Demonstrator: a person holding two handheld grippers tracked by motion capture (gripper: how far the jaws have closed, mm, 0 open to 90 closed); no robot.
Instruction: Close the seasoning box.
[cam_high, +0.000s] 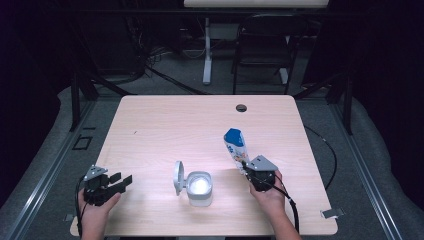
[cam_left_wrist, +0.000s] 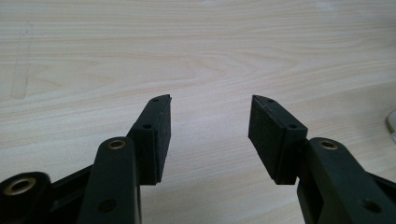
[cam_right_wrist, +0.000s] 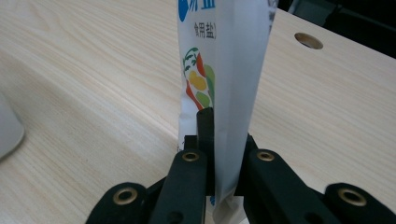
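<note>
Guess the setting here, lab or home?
Most likely a lab or recording studio: a bare wooden table in a dark curtained space, metal floor rails beside it, cables on the floor behind, and a folding chair by a second desk.

You are working in a lab-like recording space: a pale wooden table (cam_high: 165, 120) with a cable hole (cam_high: 241, 108) stands on grey flooring, dark curtains close it in, and loose cables (cam_high: 160, 75), a folding chair (cam_high: 262, 47) and a desk leg (cam_high: 207, 50) stand behind.
</note>
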